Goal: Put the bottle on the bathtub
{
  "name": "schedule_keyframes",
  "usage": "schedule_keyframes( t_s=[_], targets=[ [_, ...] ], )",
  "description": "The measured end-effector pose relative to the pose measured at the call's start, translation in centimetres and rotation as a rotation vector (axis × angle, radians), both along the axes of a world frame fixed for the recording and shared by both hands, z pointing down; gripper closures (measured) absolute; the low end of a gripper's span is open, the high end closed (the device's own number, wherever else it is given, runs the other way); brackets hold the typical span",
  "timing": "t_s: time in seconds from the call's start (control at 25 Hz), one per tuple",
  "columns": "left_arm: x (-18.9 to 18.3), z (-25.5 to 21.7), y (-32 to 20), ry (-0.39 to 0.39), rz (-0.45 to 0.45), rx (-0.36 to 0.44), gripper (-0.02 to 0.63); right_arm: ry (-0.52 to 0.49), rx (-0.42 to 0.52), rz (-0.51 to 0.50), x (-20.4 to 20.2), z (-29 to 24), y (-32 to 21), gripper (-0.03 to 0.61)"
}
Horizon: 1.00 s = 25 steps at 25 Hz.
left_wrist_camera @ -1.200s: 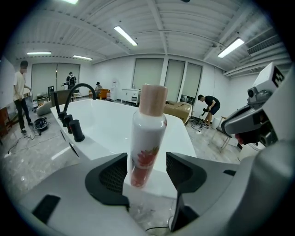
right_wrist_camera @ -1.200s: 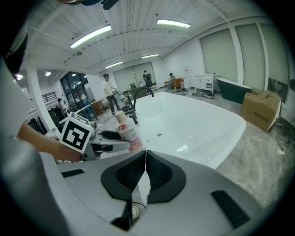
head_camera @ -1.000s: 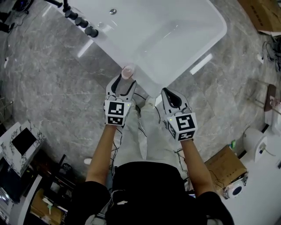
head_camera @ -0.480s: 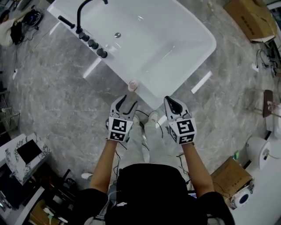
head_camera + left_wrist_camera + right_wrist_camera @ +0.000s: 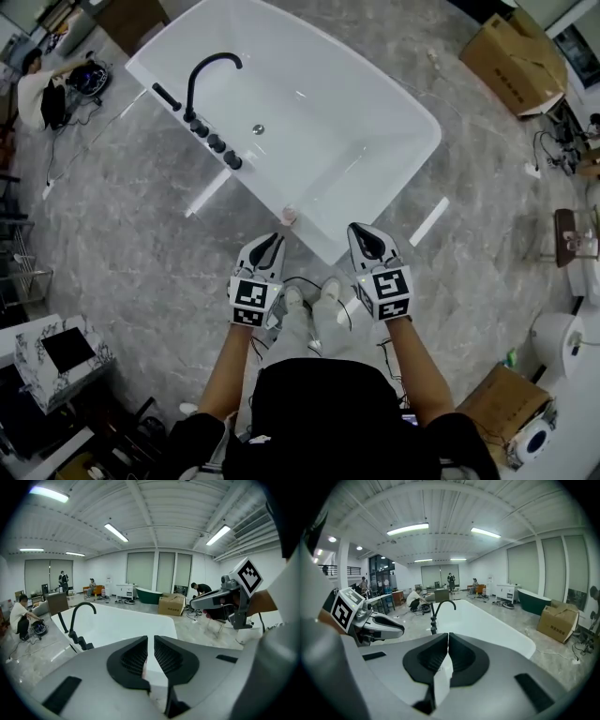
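Left gripper (image 5: 265, 253) withdrawn, bottle (image 5: 289, 217) small, indistinct

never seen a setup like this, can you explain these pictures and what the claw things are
No robot here: a person holds a claw tool in each hand. The head view is from a camera on the person's head, looking down at a white bathtub with a black tap. The other two views come from cameras riding on the left claw and the right claw, looking along their jaws. A pinkish bottle stands on the bathtub's near rim, just ahead of the left claw. Neither claw holds anything: the left's jaws are a slit apart, the right's together.
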<state>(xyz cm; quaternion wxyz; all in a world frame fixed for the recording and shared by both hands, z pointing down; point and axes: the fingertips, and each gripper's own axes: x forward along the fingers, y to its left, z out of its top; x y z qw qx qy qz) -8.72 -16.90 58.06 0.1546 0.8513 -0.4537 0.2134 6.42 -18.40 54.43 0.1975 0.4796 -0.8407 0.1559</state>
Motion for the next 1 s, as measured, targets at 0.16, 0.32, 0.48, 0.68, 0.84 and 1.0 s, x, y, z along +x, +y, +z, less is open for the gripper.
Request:
schedule_keyframes(
  t_s=[0.16,0.32,0.48,0.68,0.84,1.0],
  targets=[
    [-0.3,-3.9,0.2,0.002,-0.006,0.052,0.580,-0.011,0.056,0.020,0.4,-3.5,0.0,0.554],
    [-0.8,-8.2,0.2,0.019,-0.026,0.104,0.595,-0.008,0.114,0.033,1.0,-6.5,0.2,0.554],
    [-1.4,-11.9,0.0,0.026,-0.049,0.133,0.600,-0.010,0.163,0.043,1.5,-9.5,0.3,0.554],
    [-2.2,-15.9,0.3,0.015,-0.062,0.198,0.600,-0.014,0.207,0.061,2.2,-12.5,0.9,0.554],
    [-2.7,-18.8,0.4,0.024,-0.071,0.247,0.600,-0.048,0.245,0.076,2.4,-14.7,0.9,0.554],
    [-2.6,-21.3,0.3,0.027,-0.082,0.296,0.600,-0.076,0.280,0.080,2.8,-16.9,0.6,0.554]
  ],
)
